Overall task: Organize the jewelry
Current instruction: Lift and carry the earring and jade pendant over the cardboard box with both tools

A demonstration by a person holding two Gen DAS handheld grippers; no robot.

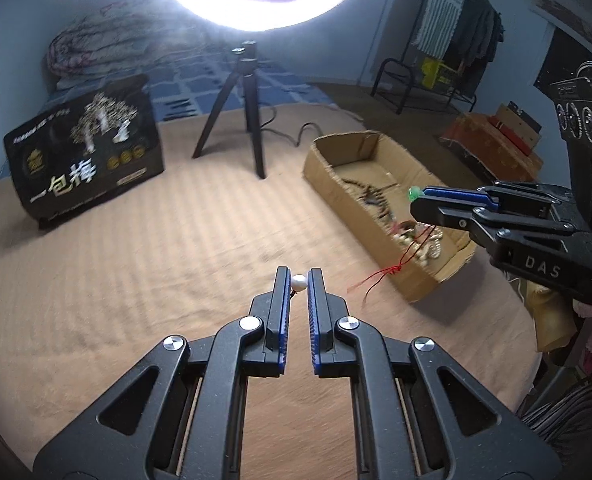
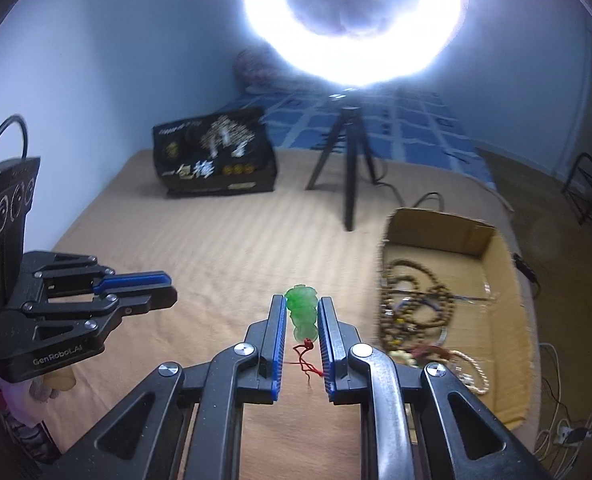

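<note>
Here, in the left wrist view, the left tongs (image 1: 298, 280) pinch a white pearl bead (image 1: 299, 282) at their tips, above the tan bed cover (image 1: 136, 248). In the right wrist view, the right tongs (image 2: 303, 310) clamp a green jade pendant (image 2: 304, 314), its red cord (image 2: 307, 362) dangling between them, left of the cardboard box (image 2: 448, 236) of bead strands (image 2: 416, 308).

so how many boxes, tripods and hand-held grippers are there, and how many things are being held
boxes: 2, the open cardboard box with jewelry and the black printed box
tripods: 1, the black tripod
hand-held grippers: 2, left hand-held gripper and right hand-held gripper
held items: 2, white pearl bead and green jade pendant
total: 7
</note>
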